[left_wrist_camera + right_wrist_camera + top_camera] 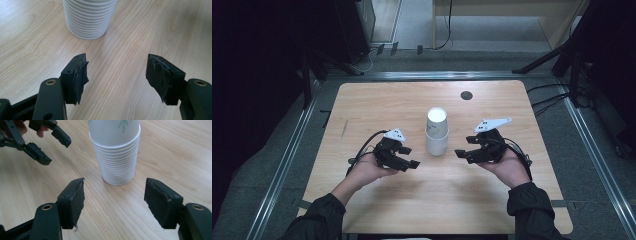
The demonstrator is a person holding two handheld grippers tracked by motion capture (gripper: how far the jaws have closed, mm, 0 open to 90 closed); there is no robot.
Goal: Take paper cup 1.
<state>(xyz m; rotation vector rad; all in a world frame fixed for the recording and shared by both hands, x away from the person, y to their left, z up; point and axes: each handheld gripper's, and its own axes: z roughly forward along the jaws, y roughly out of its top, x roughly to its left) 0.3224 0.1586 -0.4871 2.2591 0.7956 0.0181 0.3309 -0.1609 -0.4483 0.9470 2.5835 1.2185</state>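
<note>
A stack of white ribbed paper cups (437, 131) stands upside down near the middle of the pale wooden surface (362, 105), the topmost cup bearing a faint green leaf print visible in the right gripper view (114, 150). The stack rests on its widest rim, upright, touched by neither tool.

The left tongs (404, 157) are held in the person's left hand (367, 172), just left of the stack, tips pointing toward it. In the left gripper view the two black jaws stand apart with bare wood between them; released, grasping nothing. The base of the stack (88, 18) lies ahead of them and clear of the pads (80, 80).

The right tongs (467, 147) sit in the right hand (509, 170), just right of the stack, tips likewise facing it. Their jaws are parted, nothing between them; the stack stands beyond the gap, untouched.

A small dark round disc (466, 95) lies on the surface near its far edge, well apart from the stack.
</note>
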